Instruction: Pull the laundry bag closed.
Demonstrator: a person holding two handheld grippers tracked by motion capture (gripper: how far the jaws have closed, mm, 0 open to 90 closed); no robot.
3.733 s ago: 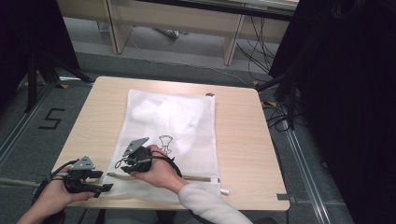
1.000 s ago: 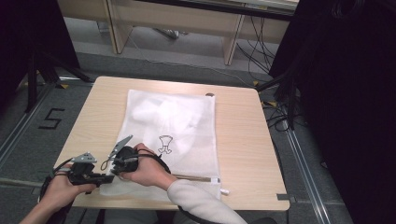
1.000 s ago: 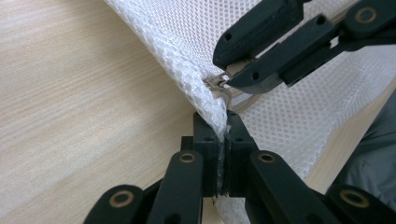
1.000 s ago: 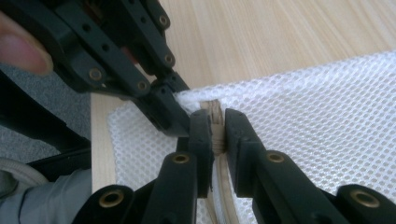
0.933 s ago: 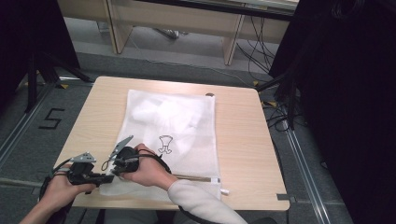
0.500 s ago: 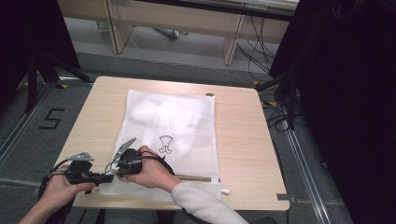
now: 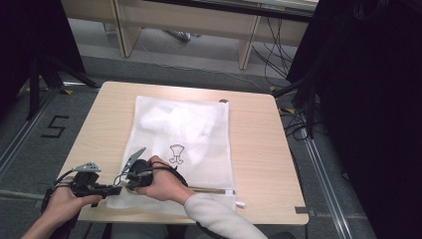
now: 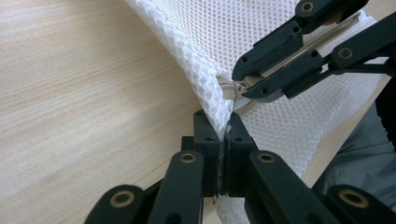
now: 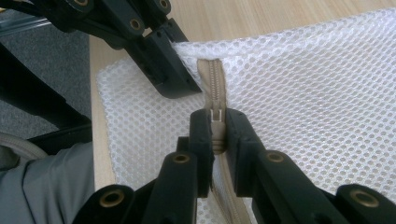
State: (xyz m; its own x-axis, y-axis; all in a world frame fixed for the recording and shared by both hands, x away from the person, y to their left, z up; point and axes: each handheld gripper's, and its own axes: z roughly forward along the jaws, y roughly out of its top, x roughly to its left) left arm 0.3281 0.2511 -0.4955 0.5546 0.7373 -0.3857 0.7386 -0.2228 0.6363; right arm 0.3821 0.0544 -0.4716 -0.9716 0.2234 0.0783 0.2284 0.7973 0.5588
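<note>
Shifted leftward, white mesh laundry bag (image 7: 184,134) lies flat, beige zipper (image 9: 212,77) closed.

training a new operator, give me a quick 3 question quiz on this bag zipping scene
1. True or false: the left gripper is shut on a corner of the mesh bag.
2. What do the right gripper fingers clamp? A) the zipper pull B) a pen C) the table edge
3. Fill in: the bag lies on a ___ table.

Key: 1 true; 2 A; 3 wooden
</note>
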